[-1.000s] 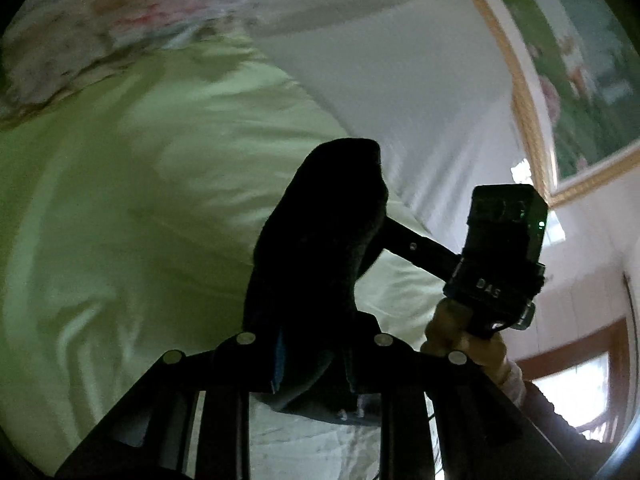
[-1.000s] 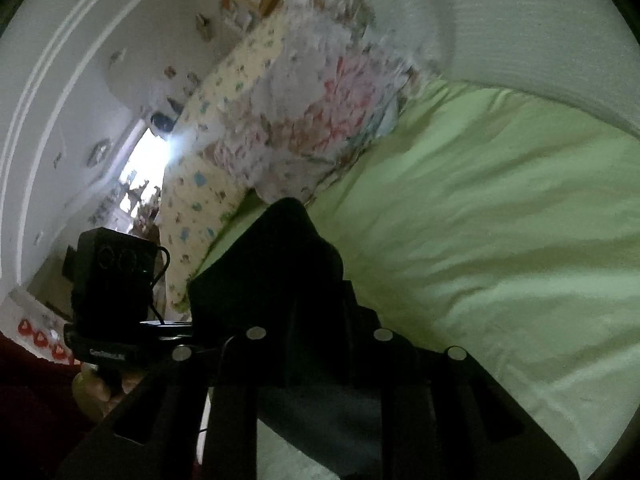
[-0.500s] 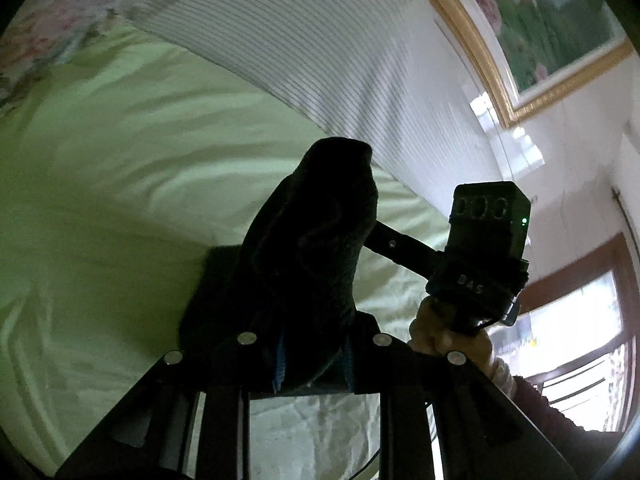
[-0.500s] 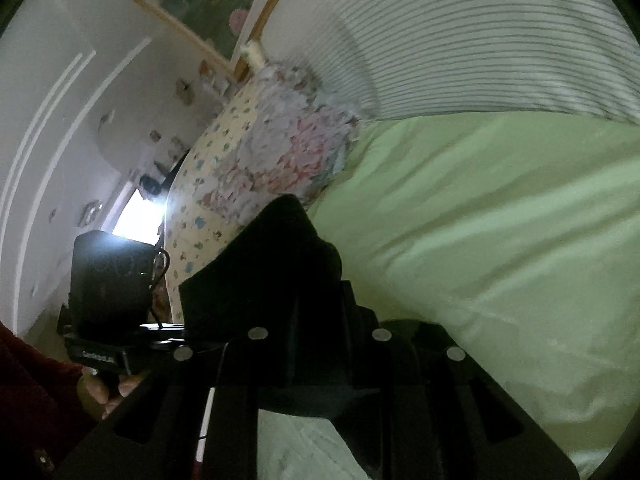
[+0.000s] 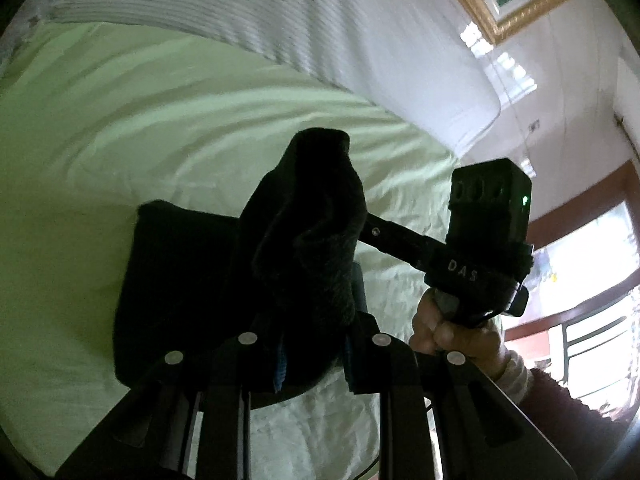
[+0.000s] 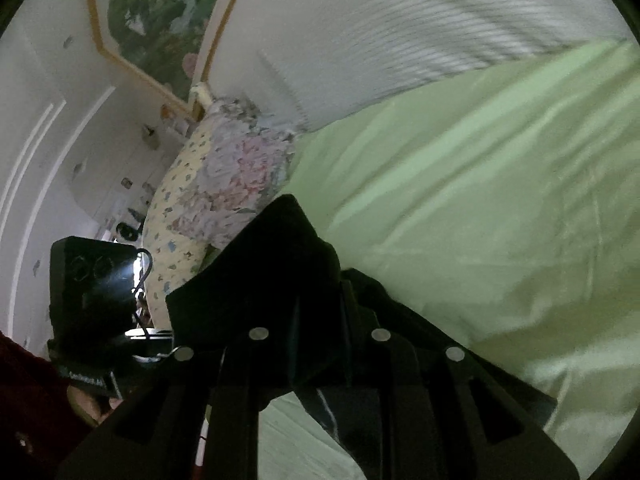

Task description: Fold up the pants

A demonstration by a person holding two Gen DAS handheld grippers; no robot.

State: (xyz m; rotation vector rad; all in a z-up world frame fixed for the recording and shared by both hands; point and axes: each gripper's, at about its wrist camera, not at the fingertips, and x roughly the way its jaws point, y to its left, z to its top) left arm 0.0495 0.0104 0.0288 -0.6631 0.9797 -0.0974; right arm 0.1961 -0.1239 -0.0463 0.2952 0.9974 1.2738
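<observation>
Dark pants (image 5: 304, 240) bunched over both grippers' fingertips and hid them, the gold-framed picture (image 6: 156, 20) ran off the top edge, and the floral pillow (image 6: 224, 184) by the bed's far corner was blurred.

pants (image 5: 308, 248) | black, thick soft fabric | bunched, upper part lifted and draped (pinched at two spots) | lower part on green bed sheet (image 5: 120, 128), well clear of the headboard edge
</observation>
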